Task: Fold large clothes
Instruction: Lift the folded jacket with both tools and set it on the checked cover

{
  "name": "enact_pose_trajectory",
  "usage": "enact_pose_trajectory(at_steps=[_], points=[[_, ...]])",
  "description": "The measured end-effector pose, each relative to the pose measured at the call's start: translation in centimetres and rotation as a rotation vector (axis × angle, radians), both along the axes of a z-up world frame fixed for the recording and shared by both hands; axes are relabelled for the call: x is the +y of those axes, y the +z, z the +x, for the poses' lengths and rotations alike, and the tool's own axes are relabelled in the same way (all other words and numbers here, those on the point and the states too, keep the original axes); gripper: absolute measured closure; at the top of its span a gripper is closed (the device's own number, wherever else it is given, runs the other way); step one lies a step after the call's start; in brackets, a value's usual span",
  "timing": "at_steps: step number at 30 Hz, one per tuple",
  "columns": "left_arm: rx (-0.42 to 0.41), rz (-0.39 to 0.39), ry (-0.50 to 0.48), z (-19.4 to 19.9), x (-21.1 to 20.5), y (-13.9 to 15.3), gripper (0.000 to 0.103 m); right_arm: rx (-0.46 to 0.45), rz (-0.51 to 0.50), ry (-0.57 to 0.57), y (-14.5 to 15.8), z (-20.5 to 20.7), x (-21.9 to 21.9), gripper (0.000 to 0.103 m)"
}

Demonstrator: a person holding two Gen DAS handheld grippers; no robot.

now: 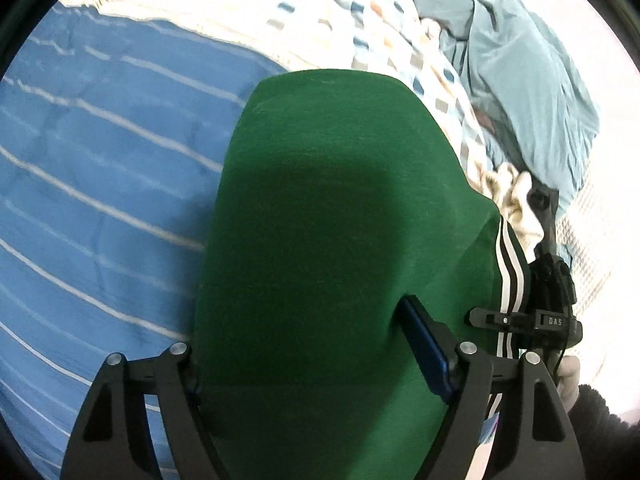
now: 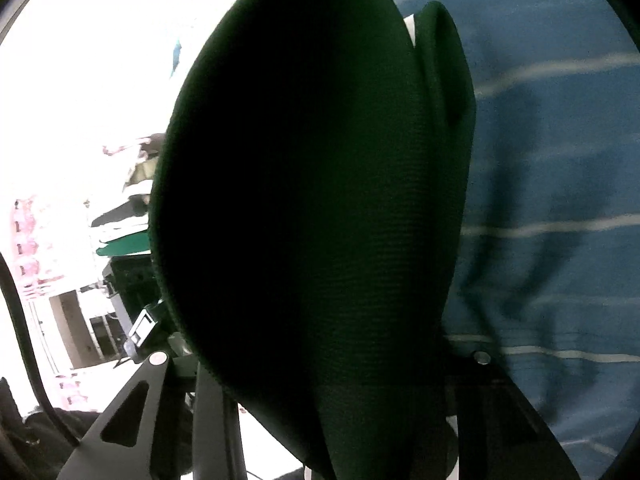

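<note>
Left wrist view: your left tool [image 1: 304, 360] and right tool [image 2: 320, 364] each clench the green garment [image 1: 332, 216], lifted over the blue striped bedspread [image 1: 100, 168]. You're mid-fold; next, lay it down flat and even.

right hand-held gripper [image 2: 320, 360] fingertips — garment-hidden [image 2: 312, 200]

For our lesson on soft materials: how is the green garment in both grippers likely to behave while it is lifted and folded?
The green garment is probably floppy: it bulges and drapes between the left gripper and right gripper. It looks like a ribbed knit, so likely grippy rather than slippery. It seems thick, so perhaps fairly heavy, sagging toward the blue striped cover.
</note>
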State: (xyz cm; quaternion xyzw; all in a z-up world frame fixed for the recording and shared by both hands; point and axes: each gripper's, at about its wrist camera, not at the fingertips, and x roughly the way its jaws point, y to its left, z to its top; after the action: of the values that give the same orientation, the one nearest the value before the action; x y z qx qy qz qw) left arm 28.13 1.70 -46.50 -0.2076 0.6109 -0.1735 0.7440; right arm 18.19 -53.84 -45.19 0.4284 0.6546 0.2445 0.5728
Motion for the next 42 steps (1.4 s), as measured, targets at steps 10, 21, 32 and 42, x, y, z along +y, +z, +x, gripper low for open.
enact_pose_trajectory(at_steps=[10,21,32,42], points=[[-0.111,0.043,0.007,11.4,4.3,4.8,0.026,-0.098,0.024,0.0,5.5,13.3,1.8,0.062],[-0.16,0.083,-0.029,31.3,6.8,3.7,0.026,-0.16,0.02,-0.06,7.1,35.3,6.9,0.062],[-0.131,0.156,-0.024,39.1,7.8,-7.9,0.004,-0.062,-0.138,-0.043,0.8,49.3,11.7,0.054],[-0.206,0.383,0.015,37.0,6.0,-4.4,0.002,-0.205,-0.737,0.017,8.4,44.8,16.5,0.012]])
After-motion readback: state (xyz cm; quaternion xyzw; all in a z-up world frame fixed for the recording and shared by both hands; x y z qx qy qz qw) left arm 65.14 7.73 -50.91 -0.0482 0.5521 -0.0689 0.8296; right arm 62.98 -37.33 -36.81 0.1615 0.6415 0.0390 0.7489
